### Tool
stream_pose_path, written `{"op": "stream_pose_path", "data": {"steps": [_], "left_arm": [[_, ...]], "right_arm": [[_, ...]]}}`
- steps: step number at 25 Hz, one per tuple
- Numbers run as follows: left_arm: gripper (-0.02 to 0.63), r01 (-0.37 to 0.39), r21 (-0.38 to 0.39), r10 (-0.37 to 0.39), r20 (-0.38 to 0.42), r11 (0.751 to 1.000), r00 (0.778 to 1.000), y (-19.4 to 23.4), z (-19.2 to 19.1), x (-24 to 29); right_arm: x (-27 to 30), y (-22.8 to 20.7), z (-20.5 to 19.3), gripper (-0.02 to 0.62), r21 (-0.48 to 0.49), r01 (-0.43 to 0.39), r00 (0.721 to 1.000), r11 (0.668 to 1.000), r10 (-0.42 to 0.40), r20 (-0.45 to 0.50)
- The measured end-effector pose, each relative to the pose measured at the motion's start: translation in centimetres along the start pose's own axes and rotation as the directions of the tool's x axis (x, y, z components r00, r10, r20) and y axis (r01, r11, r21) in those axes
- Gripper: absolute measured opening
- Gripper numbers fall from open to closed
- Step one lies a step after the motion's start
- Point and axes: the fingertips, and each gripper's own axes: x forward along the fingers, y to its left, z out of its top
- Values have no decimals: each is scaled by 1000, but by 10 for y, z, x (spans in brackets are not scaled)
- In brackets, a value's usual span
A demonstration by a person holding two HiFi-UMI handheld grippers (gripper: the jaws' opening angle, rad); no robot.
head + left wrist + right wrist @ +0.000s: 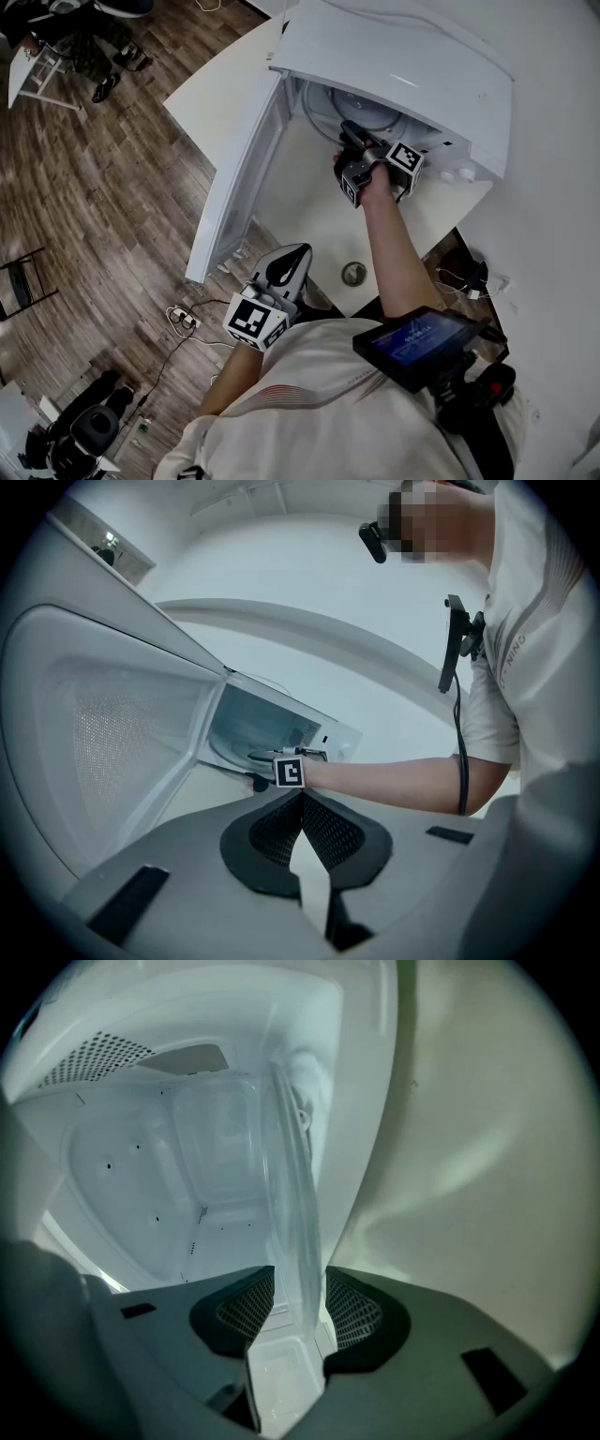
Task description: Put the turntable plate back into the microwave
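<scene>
We're gripping the clear round glass turntable plate [292,1222] in the right gripper [299,1288]. The jaws are clamping its rim, and the plate is standing edge-on and running from the pads up towards 12 o'clock in the right gripper view. The plate is sitting inside the cavity of the white microwave oven [422,66], off the cavity floor and close to the side wall at 1 o'clock.

In the head view the right gripper is reaching into the cavity mouth at about 1 o'clock from frame centre. The white microwave door [234,178] is hanging wide open, at 9 o'clock from the cavity. The microwave is sitting on a white tabletop [309,225].

We're holding the left gripper [281,272] back at 6 o'clock, off the table's near edge, with its jaws closed tip to tip and nothing between them. It's pointing at the open oven.

A small round metal disc [353,274] is lying on the table at 5 o'clock from the cavity. Wood plank flooring [112,187] is filling the 9 o'clock side.
</scene>
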Motion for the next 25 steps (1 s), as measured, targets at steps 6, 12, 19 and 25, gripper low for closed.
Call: {"op": "stream_pose_path", "data": {"steps": [6, 12, 19, 25], "left_arm": [[11, 13, 7, -13, 7, 1000, 1000, -1, -2, -3], [11, 51, 41, -51, 15, 998, 999, -15, 2, -18], [11, 126, 103, -128, 20, 987, 992, -32, 8, -42], [11, 162, 167, -169, 31, 973, 985, -55, 17, -62]], "right_arm": [[-23, -7, -16, 153, -60, -21, 998, 998, 18, -52], [-76, 1, -50, 152, -143, -82, 992, 986, 66, -109], [-166, 42, -74, 5, -367, -168, 985, 915, 173, -20], [-238, 89, -98, 5, -554, -223, 958, 802, 285, 26]]}}
